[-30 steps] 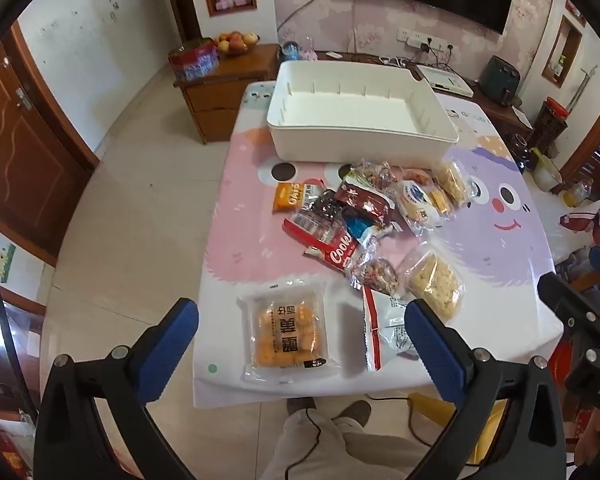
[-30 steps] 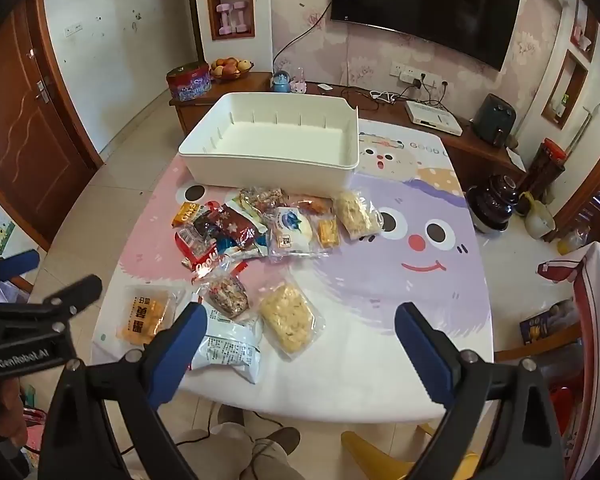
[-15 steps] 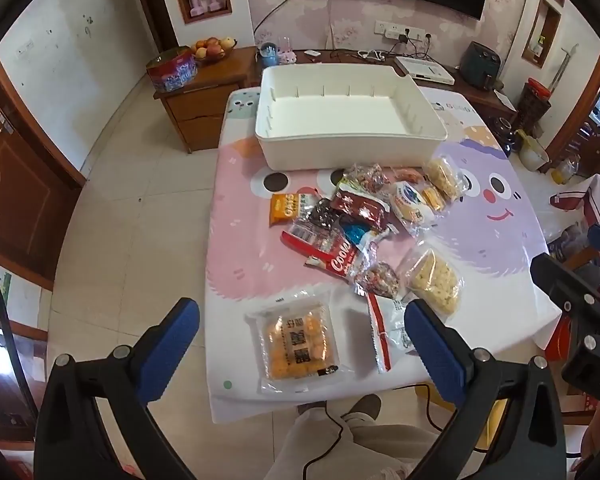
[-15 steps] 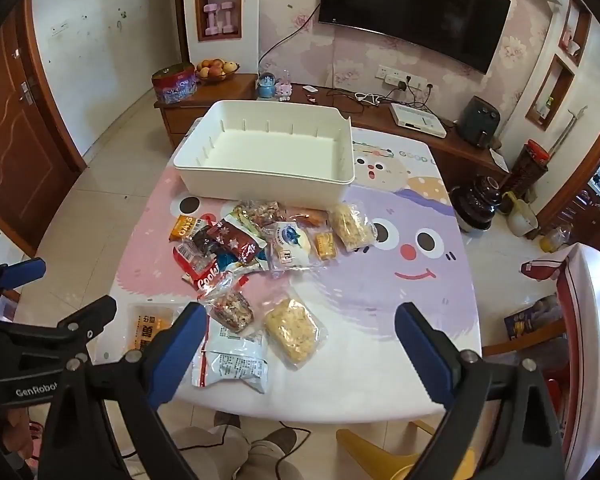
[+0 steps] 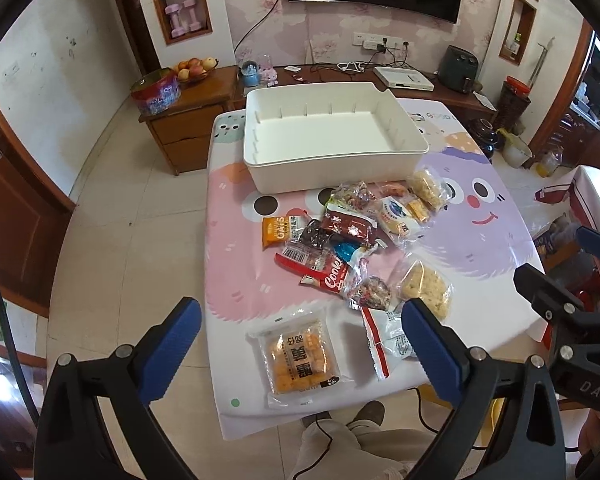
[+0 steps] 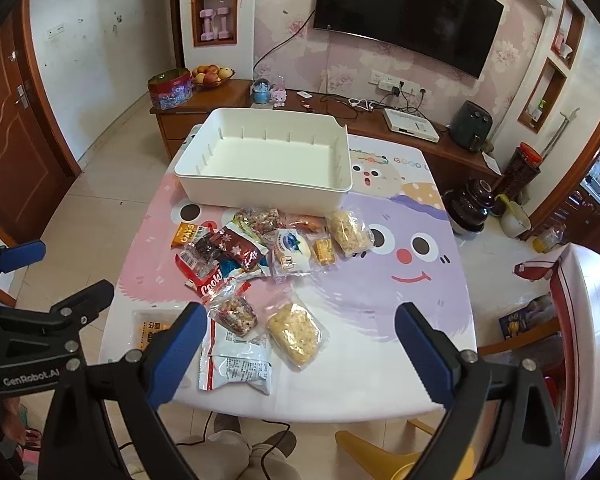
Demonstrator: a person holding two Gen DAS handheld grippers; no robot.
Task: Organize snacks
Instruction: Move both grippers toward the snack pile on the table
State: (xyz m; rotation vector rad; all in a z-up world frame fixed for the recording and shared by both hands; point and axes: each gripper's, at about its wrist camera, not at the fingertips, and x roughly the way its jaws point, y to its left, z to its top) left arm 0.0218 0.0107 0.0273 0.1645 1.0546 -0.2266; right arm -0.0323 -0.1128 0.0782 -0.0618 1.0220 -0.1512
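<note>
An empty white bin (image 5: 332, 136) (image 6: 268, 160) stands at the far end of a cartoon-print table (image 5: 500, 248) (image 6: 420, 280). Several snack packets lie in a heap before it, among them a red cookie pack (image 5: 324, 272) (image 6: 212, 280) and an orange oats bar (image 5: 278, 230). Nearer lie an orange cracker pack (image 5: 298, 356), a white bag (image 6: 236, 364) and a rice cake pack (image 6: 296, 332). My left gripper (image 5: 300, 344) and my right gripper (image 6: 298, 344) are open and empty, held above the near table edge.
A wooden cabinet (image 6: 204, 108) with a fruit bowl and a red tin stands behind the table. A TV bench (image 6: 440, 144) runs along the far wall. A yellow chair (image 6: 380, 448) is under the near edge. Tiled floor lies to the left.
Both grippers have risen and tilted up, so the table looks smaller and more of the room shows. Nothing on the table has moved.
</note>
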